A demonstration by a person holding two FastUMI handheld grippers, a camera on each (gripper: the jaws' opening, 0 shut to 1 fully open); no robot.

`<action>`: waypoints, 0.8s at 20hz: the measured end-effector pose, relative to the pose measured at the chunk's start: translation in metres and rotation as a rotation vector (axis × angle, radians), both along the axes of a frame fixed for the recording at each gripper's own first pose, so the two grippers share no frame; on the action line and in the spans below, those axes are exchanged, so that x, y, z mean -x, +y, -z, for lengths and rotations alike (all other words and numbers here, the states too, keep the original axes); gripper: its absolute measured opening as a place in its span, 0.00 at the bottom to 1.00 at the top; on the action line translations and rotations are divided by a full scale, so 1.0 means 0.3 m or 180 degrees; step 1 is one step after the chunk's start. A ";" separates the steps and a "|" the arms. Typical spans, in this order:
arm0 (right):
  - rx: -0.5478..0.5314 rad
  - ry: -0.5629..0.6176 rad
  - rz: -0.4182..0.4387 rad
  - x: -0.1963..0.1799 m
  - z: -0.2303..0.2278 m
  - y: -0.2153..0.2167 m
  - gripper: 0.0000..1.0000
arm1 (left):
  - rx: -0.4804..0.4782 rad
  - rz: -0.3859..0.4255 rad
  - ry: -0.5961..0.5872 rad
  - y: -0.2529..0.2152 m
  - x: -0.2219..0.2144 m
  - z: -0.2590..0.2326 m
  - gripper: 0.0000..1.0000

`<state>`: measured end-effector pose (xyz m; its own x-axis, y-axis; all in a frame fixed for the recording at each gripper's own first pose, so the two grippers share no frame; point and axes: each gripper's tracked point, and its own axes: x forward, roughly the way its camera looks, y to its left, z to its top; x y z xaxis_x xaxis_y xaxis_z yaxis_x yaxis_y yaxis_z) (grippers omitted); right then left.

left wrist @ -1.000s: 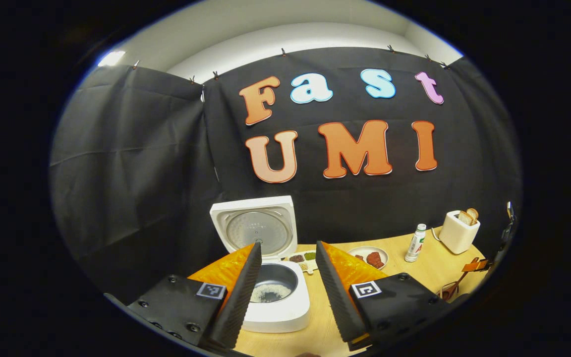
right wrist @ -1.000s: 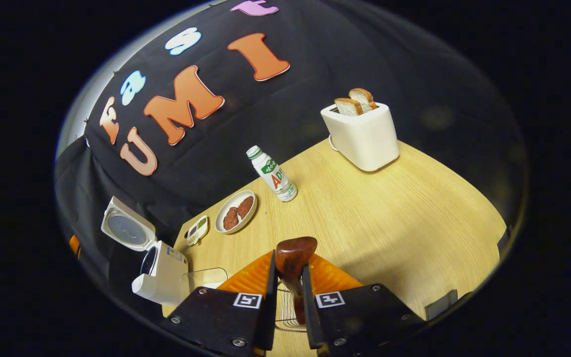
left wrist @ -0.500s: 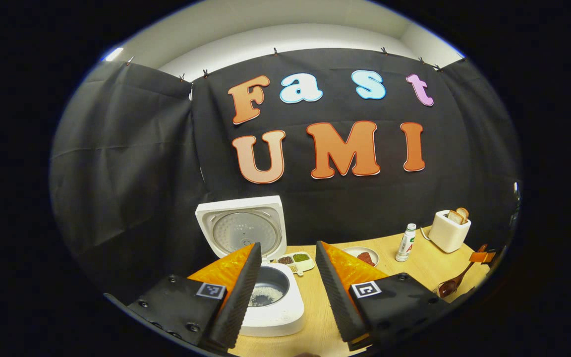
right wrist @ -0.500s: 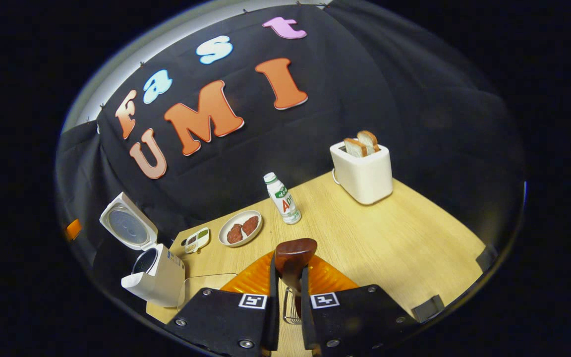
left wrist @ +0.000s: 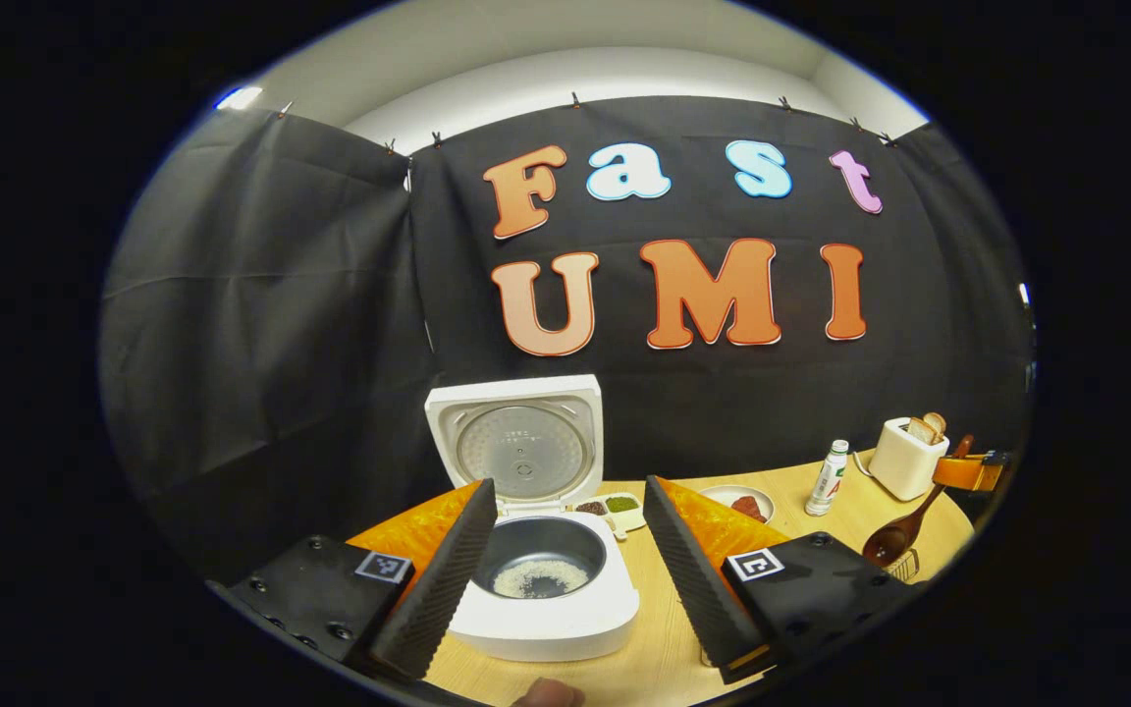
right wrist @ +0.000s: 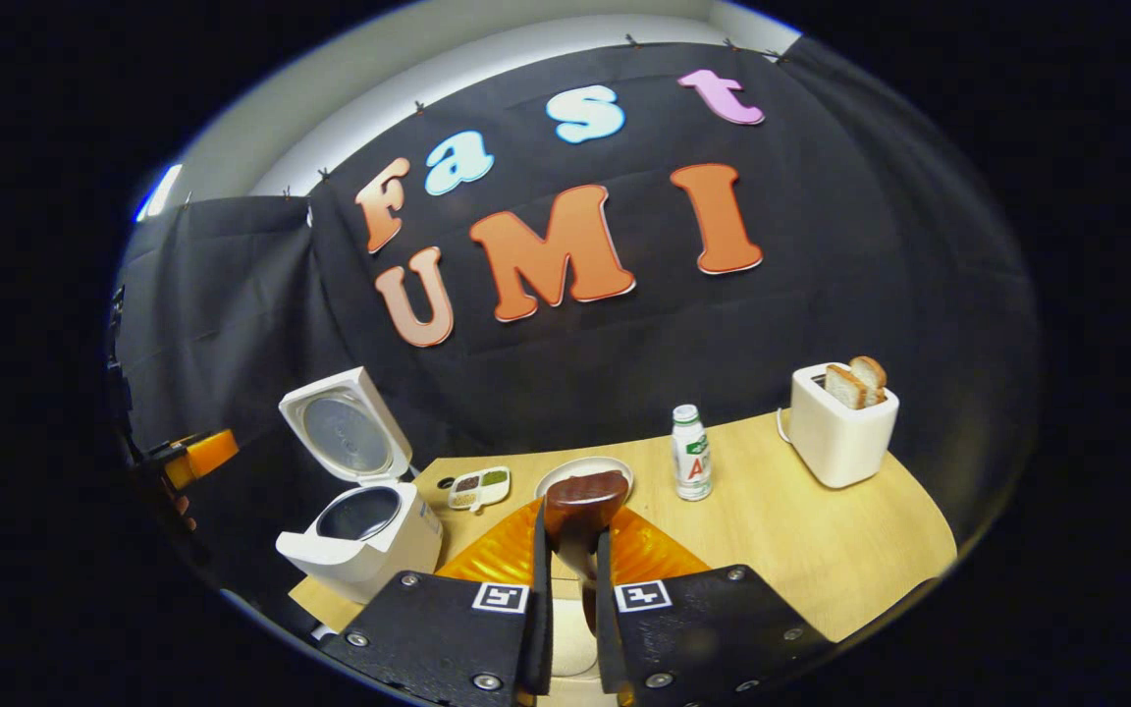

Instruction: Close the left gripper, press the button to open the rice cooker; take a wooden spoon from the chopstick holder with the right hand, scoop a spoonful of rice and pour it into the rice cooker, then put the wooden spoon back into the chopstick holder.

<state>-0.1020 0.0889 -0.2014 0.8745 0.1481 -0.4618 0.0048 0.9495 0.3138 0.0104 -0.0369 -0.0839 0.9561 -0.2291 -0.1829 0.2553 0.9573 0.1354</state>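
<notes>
Rice cooker [left wrist: 544, 550] lid up, grains inside; right gripper [right wrist: 570, 589] clenches the wooden spoon [right wrist: 580, 506], left gripper [left wrist: 565, 570] spread wide. Spoon's return to holder looks left.

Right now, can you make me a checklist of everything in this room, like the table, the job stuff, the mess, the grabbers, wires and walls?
Surface: wooden table, bare at the right.
Job's things: cooker open, lid up, some rice in the pot; spoon.
Clutter: toaster with bread, bottle, plate, small tray.
Grippers: left gripper open; right gripper shut on spoon.
Cables: cord behind toaster.
Surroundings: black cloth, white wall above.
</notes>
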 end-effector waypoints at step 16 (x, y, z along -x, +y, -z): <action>0.0854 0.0185 -0.0578 0.008 0.380 0.262 0.18 | -0.0320 -0.0526 -0.0794 0.284 0.073 -0.122 0.98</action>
<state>-0.1045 0.1674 -0.3154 0.8160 0.1657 -0.5539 -0.1617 0.9852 0.0566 -0.0114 0.0484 -0.0474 0.9971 -0.0596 0.0482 0.0445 0.9617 0.2704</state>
